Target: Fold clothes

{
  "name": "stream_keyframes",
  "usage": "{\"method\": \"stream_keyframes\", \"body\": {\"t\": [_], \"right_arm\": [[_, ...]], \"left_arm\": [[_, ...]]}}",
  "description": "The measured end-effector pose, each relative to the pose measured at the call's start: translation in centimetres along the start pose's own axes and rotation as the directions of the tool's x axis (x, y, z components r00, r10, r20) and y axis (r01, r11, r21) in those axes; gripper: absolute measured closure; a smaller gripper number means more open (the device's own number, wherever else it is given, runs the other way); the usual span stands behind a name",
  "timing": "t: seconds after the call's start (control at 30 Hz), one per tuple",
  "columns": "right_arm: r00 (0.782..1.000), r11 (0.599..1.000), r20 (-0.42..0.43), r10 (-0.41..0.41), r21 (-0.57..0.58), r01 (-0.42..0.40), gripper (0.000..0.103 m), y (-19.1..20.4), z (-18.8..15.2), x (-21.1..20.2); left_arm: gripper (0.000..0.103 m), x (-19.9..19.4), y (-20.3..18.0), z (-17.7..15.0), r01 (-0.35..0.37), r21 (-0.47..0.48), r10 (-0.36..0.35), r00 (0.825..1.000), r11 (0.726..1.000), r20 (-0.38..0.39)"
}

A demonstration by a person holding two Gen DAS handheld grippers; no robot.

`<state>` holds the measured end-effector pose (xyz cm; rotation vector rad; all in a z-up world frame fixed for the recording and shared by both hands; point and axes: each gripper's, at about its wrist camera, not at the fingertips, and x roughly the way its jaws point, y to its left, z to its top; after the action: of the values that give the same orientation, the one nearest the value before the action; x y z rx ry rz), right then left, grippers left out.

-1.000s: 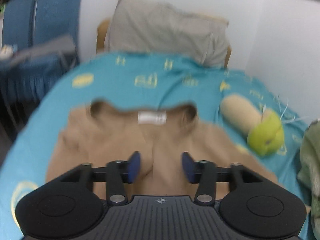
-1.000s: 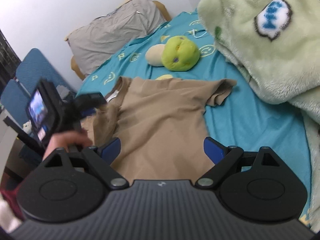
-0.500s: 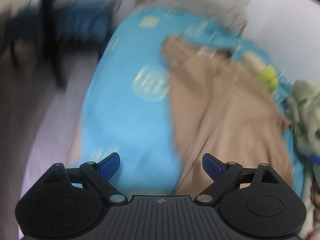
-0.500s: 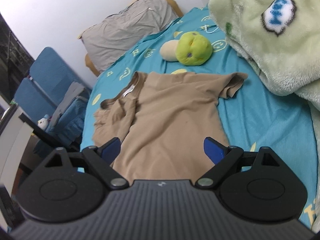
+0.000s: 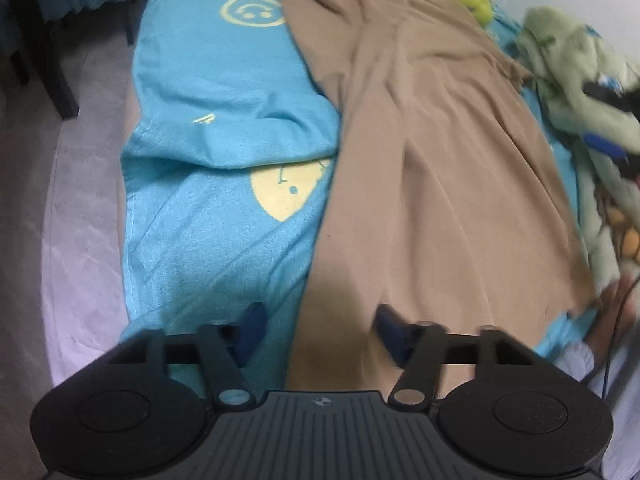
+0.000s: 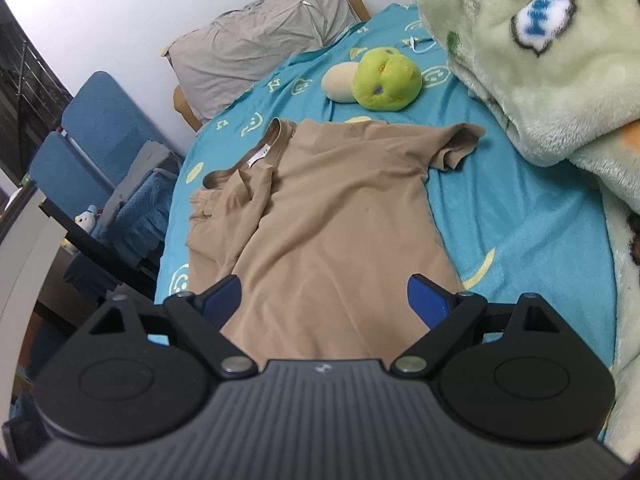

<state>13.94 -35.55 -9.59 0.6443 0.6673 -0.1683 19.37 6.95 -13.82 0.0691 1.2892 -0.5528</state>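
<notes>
Both hand-held grippers hang with jaws spread, holding nothing: the left hand-held gripper (image 5: 318,330) over the tan T-shirt's (image 6: 336,216) hem corner, the right hand-held gripper (image 6: 326,298) above its lower body.

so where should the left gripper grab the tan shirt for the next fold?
Probably the bottom hem corner of the tan shirt, approached from the bed's foot. The open left gripper already straddles that edge, and the fabric there lies flat on the blue sheet.

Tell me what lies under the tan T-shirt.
The tan T-shirt lies spread on the blue smiley-print bedsheet. Whatever else sits beneath the fabric is covered and cannot be seen.
</notes>
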Motion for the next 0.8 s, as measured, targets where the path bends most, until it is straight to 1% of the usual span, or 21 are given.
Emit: {"method": "stream_keyframes", "body": {"t": [0.03, 0.07, 0.1, 0.13, 0.2, 0.27, 0.33, 0.47, 0.57, 0.6, 0.63, 0.67, 0.7, 0.77, 0.8], "right_arm": [[1.000, 1.000, -0.004, 0.003, 0.003, -0.003, 0.012, 0.0, 0.0, 0.1], [1.000, 1.000, -0.007, 0.005, 0.005, -0.005, 0.012, 0.0, 0.0, 0.2], [1.000, 1.000, -0.011, 0.008, 0.008, -0.008, 0.012, 0.0, 0.1, 0.3], [1.000, 1.000, -0.014, 0.011, 0.012, -0.011, 0.012, -0.1, 0.1, 0.4], [1.000, 1.000, -0.020, 0.019, 0.023, -0.018, 0.012, -0.1, 0.1, 0.4], [0.999, 0.999, -0.026, 0.027, 0.035, -0.026, 0.012, -0.2, 0.1, 0.4], [0.999, 0.998, -0.031, 0.033, 0.050, -0.031, 0.012, -0.3, 0.2, 0.3], [0.998, 0.997, -0.036, 0.046, 0.063, -0.043, 0.012, -0.4, 0.3, 0.3], [0.998, 0.997, -0.041, 0.053, 0.061, -0.050, 0.012, -0.4, 0.2, 0.2], [0.997, 0.997, -0.043, 0.056, 0.060, -0.054, 0.012, -0.4, 0.2, 0.1], [0.997, 0.997, -0.046, 0.060, 0.061, -0.057, 0.012, -0.5, 0.2, 0.1], [0.997, 0.996, -0.048, 0.062, 0.063, -0.059, 0.012, -0.6, 0.1, 0.0], [0.997, 0.996, -0.050, 0.065, 0.066, -0.062, 0.012, -0.7, 0.1, -0.1], [0.996, 0.995, -0.053, 0.073, 0.074, -0.069, 0.012, -0.8, 0.1, -0.3], [0.995, 0.994, -0.054, 0.078, 0.079, -0.074, 0.012, -0.8, 0.1, -0.3]], "left_arm": [[0.077, -0.3, -0.2, -0.5, -0.003, 0.004, 0.003, 1.000, 1.000, -0.009], [0.083, -0.4, -0.7, -0.6, -0.017, 0.017, 0.018, 1.000, 1.000, -0.018], [0.092, -0.7, -1.7, -0.7, -0.039, 0.058, 0.039, 0.999, 0.998, -0.010], [0.097, -1.1, -2.7, -0.9, -0.061, 0.097, 0.061, 0.998, 0.993, -0.001], [0.099, -2.1, -5.0, -1.2, -0.116, 0.170, 0.114, 0.993, 0.979, 0.019], [0.099, -3.3, -8.3, -1.6, -0.182, 0.249, 0.175, 0.983, 0.951, 0.054], [0.099, -4.1, -11.8, -1.9, -0.214, 0.305, 0.197, 0.977, 0.928, 0.086], [0.099, -3.8, -17.8, -2.4, -0.250, 0.324, 0.217, 0.967, 0.913, 0.135], [0.095, -0.8, -20.2, -2.7, -0.184, 0.244, 0.172, 0.983, 0.952, 0.067], [0.094, 0.0, -20.4, -3.1, -0.154, 0.222, 0.152, 0.988, 0.963, 0.027], [0.092, 0.8, -20.7, -3.5, -0.127, 0.203, 0.132, 0.991, 0.971, -0.011], [0.090, 1.3, -21.0, -4.0, -0.124, 0.220, 0.132, 0.991, 0.968, -0.020], [0.086, 1.7, -21.2, -4.4, -0.123, 0.234, 0.132, 0.991, 0.965, -0.026], [0.079, 0.6, -20.4, -4.1, -0.137, 0.199, 0.133, 0.991, 0.970, 0.033], [0.070, 0.0, -20.0, -4.0, -0.144, 0.181, 0.134, 0.989, 0.973, 0.063]]}}
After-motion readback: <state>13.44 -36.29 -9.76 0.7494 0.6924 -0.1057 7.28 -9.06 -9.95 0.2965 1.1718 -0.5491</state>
